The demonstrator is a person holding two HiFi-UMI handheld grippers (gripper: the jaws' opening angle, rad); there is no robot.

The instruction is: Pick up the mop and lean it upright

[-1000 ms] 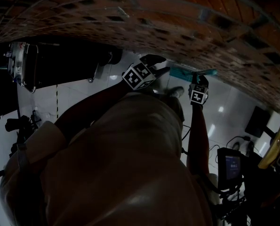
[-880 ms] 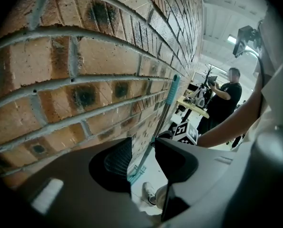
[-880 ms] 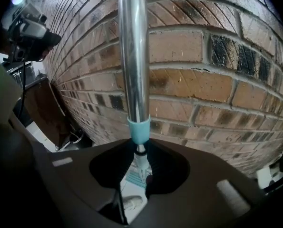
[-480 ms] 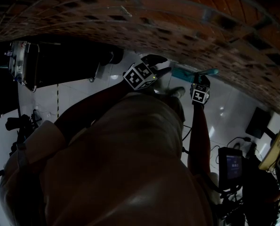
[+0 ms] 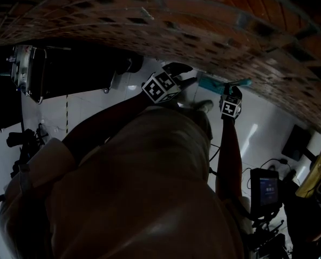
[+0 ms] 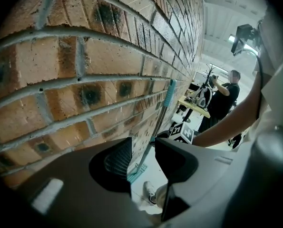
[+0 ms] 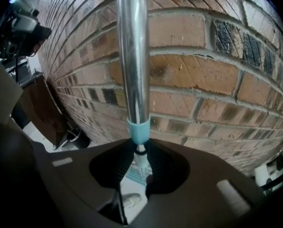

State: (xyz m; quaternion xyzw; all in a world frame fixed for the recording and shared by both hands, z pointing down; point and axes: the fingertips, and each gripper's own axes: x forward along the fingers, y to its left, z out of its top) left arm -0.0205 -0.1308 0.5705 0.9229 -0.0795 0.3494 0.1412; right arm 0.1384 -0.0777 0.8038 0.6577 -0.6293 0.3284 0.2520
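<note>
Right gripper view: fingers (image 7: 117,163) of right gripper (image 7: 140,148) clamped on the mop (image 7: 133,56) pole, on the thin section just under its teal collar (image 7: 137,129). Pole rises in front of the wall (image 7: 212,80).
Left gripper view: left gripper (image 6: 142,146) fingers (image 6: 115,160) apart with nothing in them. Mop shows through the gap but stands well beyond it.
Mop position: near upright, running alongside the bricks. Mop head (image 6: 137,174) low at the wall foot, shoe (image 6: 149,191) just beside it.
Top contact: can't tell whether the handle end touches brick.
Head view: both grippers up close to the wall over pale glossy floor (image 5: 90,107), right one on the mop, left one free beside it.
Step (my read): lean roughly set, release not yet done.
Risk 1: letting go before the pole rests on brick, so it topples sideways along the wall or back at the person.
Risk 2: slick tile lets the head skid out and the pole slide down the bricks.
Risk 3: lean too steep, with little holding it against the wall, so any nudge tips it off.
Risk 4: the collar sits right above the fingers and could snag as they open or pull back, dragging the pole off the wall.
Risk 5: the shoe so near could kick the head.
Mitigation: the left gripper is free and near enough to steady the pole.
</note>
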